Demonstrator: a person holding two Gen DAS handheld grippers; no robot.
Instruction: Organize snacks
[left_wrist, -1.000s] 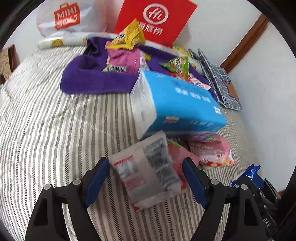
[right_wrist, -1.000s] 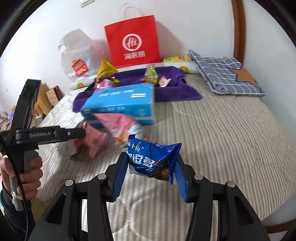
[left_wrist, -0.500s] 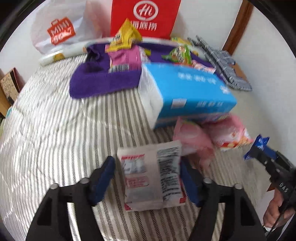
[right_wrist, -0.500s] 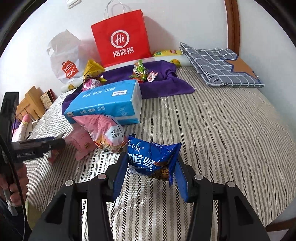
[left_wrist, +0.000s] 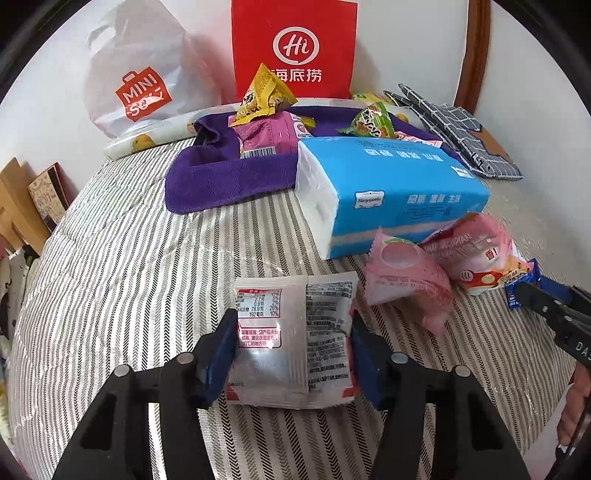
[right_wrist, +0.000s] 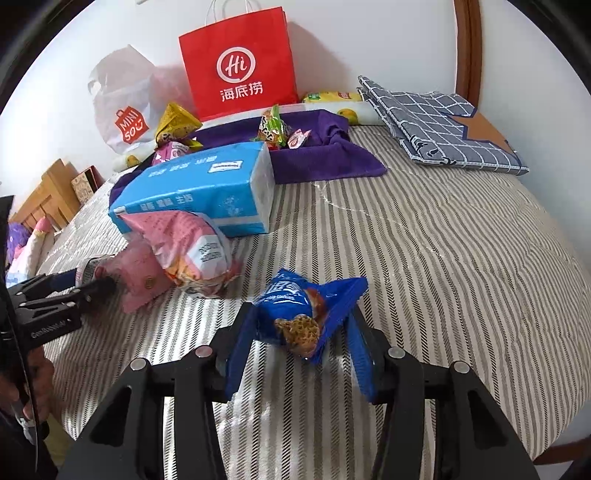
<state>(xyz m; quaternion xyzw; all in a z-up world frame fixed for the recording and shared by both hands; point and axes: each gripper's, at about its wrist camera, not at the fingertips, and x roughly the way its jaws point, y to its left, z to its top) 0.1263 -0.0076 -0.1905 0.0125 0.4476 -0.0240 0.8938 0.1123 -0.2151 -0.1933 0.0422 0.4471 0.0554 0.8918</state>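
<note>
While apart: one sachet (left_wrist: 291, 332), one cookie-pack (right_wrist: 295, 314).

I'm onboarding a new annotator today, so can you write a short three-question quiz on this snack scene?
1. True or false: the blue cookie packet sits between the jaws of the right gripper.
2. What lies between the closing jaws of the left gripper? A) the white snack packet B) the yellow packet C) the blue tissue pack
3. Fill in: the green packet rests on the ___ towel.

Key: 1 true; 2 A; 3 purple.
</note>
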